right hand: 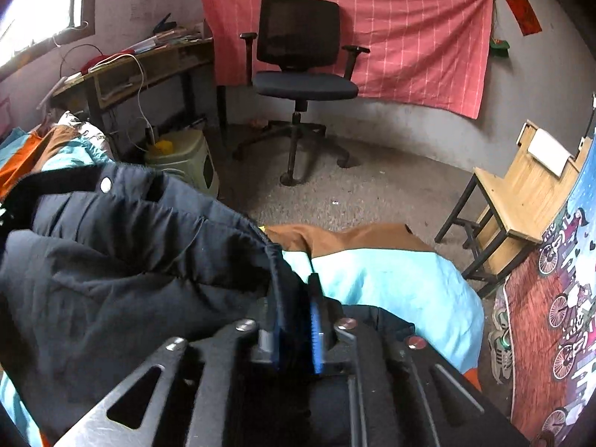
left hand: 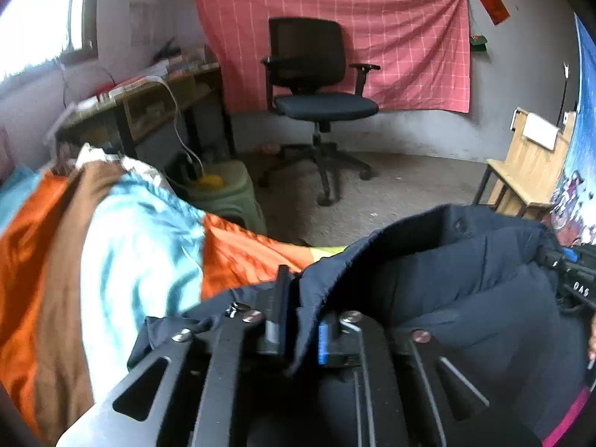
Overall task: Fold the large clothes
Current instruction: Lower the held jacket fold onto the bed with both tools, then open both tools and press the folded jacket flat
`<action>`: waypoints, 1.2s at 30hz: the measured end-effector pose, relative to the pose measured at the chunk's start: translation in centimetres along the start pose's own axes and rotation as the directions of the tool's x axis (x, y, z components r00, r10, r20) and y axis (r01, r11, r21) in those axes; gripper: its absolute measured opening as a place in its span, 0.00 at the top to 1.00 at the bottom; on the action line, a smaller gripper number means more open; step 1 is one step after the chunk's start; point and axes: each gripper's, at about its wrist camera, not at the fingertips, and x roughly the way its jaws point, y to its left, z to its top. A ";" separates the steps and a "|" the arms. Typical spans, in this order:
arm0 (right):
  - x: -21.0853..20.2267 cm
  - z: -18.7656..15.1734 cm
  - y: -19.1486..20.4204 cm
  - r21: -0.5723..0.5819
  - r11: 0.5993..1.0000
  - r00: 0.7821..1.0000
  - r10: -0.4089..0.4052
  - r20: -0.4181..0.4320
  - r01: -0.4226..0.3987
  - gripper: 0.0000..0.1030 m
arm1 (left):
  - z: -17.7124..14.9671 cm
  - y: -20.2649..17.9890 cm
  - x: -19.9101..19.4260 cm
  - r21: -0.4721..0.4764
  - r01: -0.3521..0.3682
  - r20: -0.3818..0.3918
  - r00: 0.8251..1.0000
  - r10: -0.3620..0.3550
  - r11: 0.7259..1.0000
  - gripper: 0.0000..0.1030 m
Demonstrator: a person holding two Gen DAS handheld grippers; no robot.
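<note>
Here, both tongs (left hand: 298, 298) (right hand: 296, 298) clamping navy jacket (right hand: 123, 260)

The setting is a lived-in bedroom in a home, used also as a study. Directly ahead of both grippers stands a black office chair (right hand: 301, 74) on a bare concrete floor (right hand: 391, 186), backed by a pink checked cloth (right hand: 409, 37) pinned to the wall; ahead and to the left, a cluttered wooden desk (right hand: 149, 70) runs under a window (left hand: 33, 18), with a green plastic stool (right hand: 186, 164) beside it. Just below the grippers lies orange, brown and light-blue bedding (left hand: 111, 260), and to the right stands a wooden school chair (right hand: 517, 201).
</note>
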 end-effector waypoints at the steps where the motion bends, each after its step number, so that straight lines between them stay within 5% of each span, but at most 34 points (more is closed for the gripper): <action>1: -0.1 0.2 -0.2 0.001 1.000 1.000 -0.002 -0.001 0.002 0.72 | 0.1 0.3 -0.3 -0.019 0.028 0.016 0.999 -0.028 0.999 0.68; 2: -0.3 0.2 -0.5 0.006 1.000 1.000 -0.001 0.006 0.001 0.62 | 0.2 0.7 -1.2 -0.046 0.062 0.060 0.996 -0.059 0.997 0.55; 3: -0.7 0.3 -1.0 0.016 1.000 1.000 -0.001 0.019 0.001 0.58 | 0.3 1.0 -2.2 -0.072 0.072 0.110 0.992 -0.064 0.995 0.27; 4: -1.1 0.3 -1.4 0.031 1.000 0.999 0.004 0.032 -0.005 0.46 | 0.5 1.3 -3.2 -0.095 0.082 0.158 0.985 -0.067 0.992 0.12; 5: -1.8 0.4 -2.2 0.059 0.998 0.998 0.019 0.061 -0.022 0.31 | 0.6 1.7 -4.3 -0.123 0.115 0.214 0.973 -0.087 0.986 0.12; 6: -2.6 0.5 -3.1 0.094 0.995 0.995 0.026 0.099 -0.036 0.26 | 0.8 2.0 -4.9 -0.137 0.139 0.233 0.967 -0.105 0.981 0.12; 10: -5.9 0.0 -4.8 0.161 0.985 0.978 0.034 0.204 -0.067 0.18 | 0.9 2.2 -5.9 -0.132 0.126 0.233 0.968 -0.093 0.983 0.12; 14: -8.1 -2.8 -2.8 0.051 0.989 0.964 0.125 0.236 -0.140 0.07 | -2.2 1.1 -7.3 -0.041 0.194 0.239 0.954 -0.178 0.980 0.12; 18: -7.6 -6.6 0.9 -0.089 0.976 0.963 0.211 0.171 -0.198 0.07 | -6.3 -1.6 -6.6 0.066 0.253 0.141 0.955 -0.260 0.965 0.12; 22: -4.4 -7.6 3.0 -0.141 0.971 0.971 0.209 0.115 -0.192 0.07 | -7.6 -3.8 -3.6 0.145 0.145 0.082 0.984 -0.158 0.979 0.12; 29: 1.0 -5.0 0.5 0.023 0.989 0.986 0.145 0.079 -0.147 0.07 | -4.6 -2.0 1.9 0.032 0.044 0.064 0.997 -0.046 0.999 0.10; 31: 3.0 -4.0 -0.3 0.056 0.990 0.991 0.128 0.032 -0.129 0.05 | -4.0 -1.4 3.6 0.037 -0.010 0.034 0.999 0.009 0.999 0.01; 36: 6.4 -2.9 -1.4 0.087 0.988 0.990 0.132 -0.041 -0.128 0.00 | -4.3 1.4 6.6 -0.070 0.048 -0.038 0.998 -0.050 0.996 0.01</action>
